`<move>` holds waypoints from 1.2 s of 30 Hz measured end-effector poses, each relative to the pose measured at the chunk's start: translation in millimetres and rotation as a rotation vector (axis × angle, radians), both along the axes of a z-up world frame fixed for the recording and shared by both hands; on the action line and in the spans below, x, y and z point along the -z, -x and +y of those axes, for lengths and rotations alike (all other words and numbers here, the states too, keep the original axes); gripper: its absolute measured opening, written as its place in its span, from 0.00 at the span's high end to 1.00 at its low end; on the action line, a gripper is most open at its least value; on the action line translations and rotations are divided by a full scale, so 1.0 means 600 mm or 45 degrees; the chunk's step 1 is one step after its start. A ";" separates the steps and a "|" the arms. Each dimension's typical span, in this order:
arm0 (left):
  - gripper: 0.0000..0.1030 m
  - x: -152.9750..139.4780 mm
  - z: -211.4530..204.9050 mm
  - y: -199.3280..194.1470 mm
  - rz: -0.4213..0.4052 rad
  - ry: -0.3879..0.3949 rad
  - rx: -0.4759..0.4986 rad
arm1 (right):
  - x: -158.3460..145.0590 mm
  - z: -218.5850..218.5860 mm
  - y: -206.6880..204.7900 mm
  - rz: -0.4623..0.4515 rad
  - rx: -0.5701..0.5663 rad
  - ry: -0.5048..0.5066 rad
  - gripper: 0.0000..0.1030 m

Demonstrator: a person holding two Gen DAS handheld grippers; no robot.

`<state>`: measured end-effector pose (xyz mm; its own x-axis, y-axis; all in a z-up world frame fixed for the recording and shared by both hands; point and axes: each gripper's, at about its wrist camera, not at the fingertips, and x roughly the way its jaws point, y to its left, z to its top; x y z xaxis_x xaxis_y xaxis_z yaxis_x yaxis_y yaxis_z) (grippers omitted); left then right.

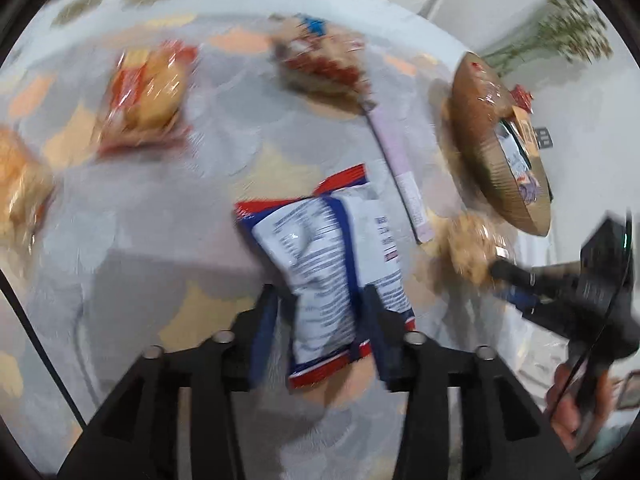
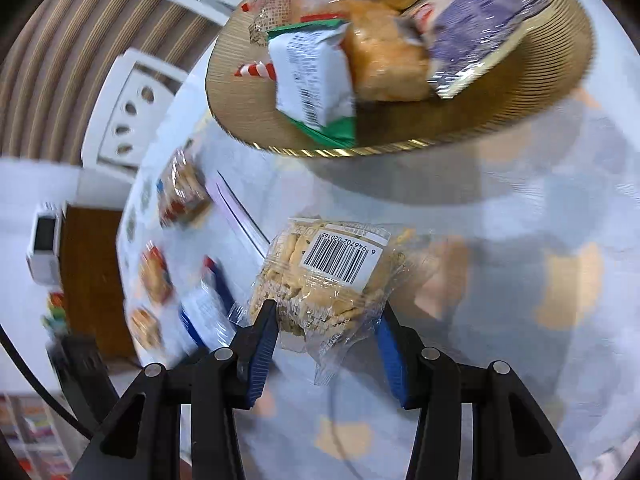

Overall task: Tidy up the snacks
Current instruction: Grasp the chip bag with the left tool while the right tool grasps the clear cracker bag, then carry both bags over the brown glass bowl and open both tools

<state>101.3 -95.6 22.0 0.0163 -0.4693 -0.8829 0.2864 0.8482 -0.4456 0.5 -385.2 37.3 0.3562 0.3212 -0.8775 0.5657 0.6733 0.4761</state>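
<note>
On my right wrist view the woven basket [image 2: 552, 92] sits at the far side of the bench [image 2: 520, 240], already carrying several packets: a white-and-green packet [image 2: 316, 80] leaning on its edge, a purple foil packet [image 2: 476, 28] tilted against the far-right wall, and clear-wrapped golden pastries [image 2: 384, 64] between them — a red-and-white striped wrapper [image 2: 256, 70] pokes out at the left.

My right gripper [image 2: 328, 336] has its fingers clenched on a clear bag of crackers [image 2: 320, 280], barcode label facing up, its long axis running away from me toward the basket, lifted just short of the near rim.

My left gripper [image 1: 320, 312] grasps a white snack bag with red-and-blue trim [image 1: 324, 256], printed back toward the camera, long axis pointing away along the fingers. It hangs above the bench, left of the basket. Farther off lie two blurred red-wrapped pastry packs [image 1: 144, 92] and a slim pink stick packet [image 1: 400, 168].
</note>
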 end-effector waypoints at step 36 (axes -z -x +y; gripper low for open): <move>0.51 -0.054 -0.080 0.052 -0.223 -0.331 -0.147 | 0.029 -0.020 0.029 0.024 -0.203 0.085 0.43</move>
